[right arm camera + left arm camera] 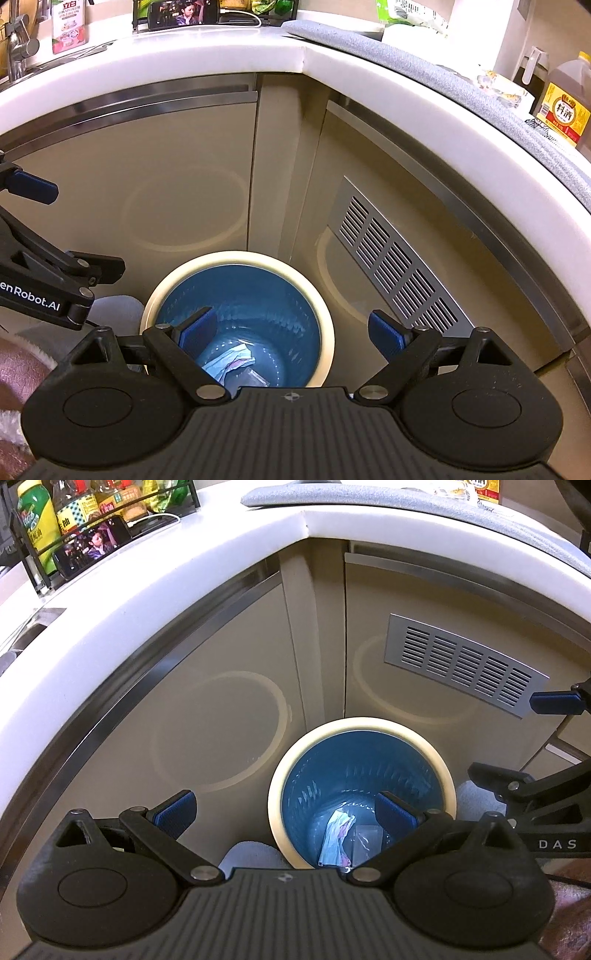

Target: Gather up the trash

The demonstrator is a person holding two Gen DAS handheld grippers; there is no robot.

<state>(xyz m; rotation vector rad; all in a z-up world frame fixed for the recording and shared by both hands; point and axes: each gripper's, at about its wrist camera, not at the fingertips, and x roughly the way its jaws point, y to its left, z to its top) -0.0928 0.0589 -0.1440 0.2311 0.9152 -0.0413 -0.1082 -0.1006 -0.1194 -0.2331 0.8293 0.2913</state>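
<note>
Left gripper (284,810) jaws wide apart, nothing between the blue pads, hovering over the near rim of the trash bin (448,775). Right gripper (295,332) also spread wide, empty, above the same bin (325,321), beside the left one. Bin: round, cream rim, blue liner, standing on the floor in the corner of beige cabinets. Trash already at the bin bottom: crumpled paper wrapper (338,836) and a clear plastic piece (364,840) just beside it. Metal vent grille (465,662) on the cabinet door right of the bin. White countertop (177,559) above the bin, with a phone (92,546) showing video and bottles in a wire rack (44,520). Cooking wine jug (563,107) on the counter, far right of the bin.
</note>
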